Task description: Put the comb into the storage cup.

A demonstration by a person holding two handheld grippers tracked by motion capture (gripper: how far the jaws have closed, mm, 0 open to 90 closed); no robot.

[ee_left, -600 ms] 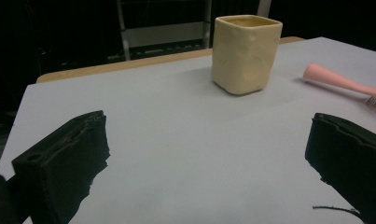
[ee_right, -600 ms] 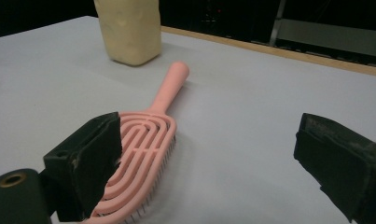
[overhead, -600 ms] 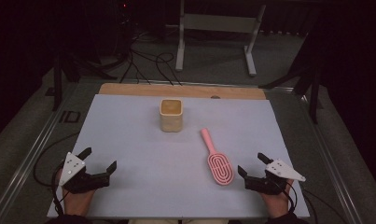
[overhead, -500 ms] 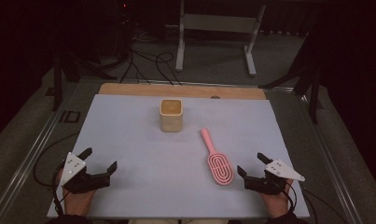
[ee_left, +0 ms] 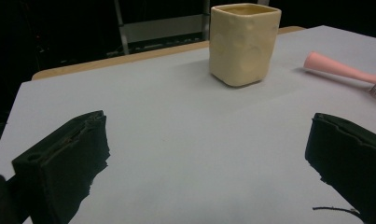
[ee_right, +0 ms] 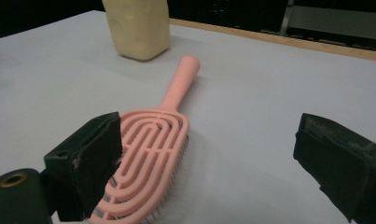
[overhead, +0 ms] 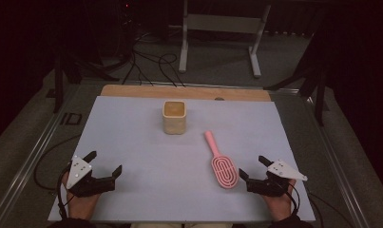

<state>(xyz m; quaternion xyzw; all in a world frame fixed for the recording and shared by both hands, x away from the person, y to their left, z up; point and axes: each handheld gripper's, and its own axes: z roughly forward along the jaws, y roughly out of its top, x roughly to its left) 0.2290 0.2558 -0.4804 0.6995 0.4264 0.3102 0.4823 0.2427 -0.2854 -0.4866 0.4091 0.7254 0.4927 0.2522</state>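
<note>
No readable text, labels, brands or numbers on anything.

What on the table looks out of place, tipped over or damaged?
Nothing stands out. The cream cup stands upright, the pink hairbrush lies flat with its bristles down, apart from the cup, and nothing is spilled on the white tabletop.

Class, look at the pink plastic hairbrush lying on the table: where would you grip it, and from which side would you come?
Probably grip the pink plastic hairbrush by its slim round handle, coming from above, jaws across it. The handle is narrow and lies flat; the vented head is wide and rests bristles-down. The right tongs are nearest.
</note>
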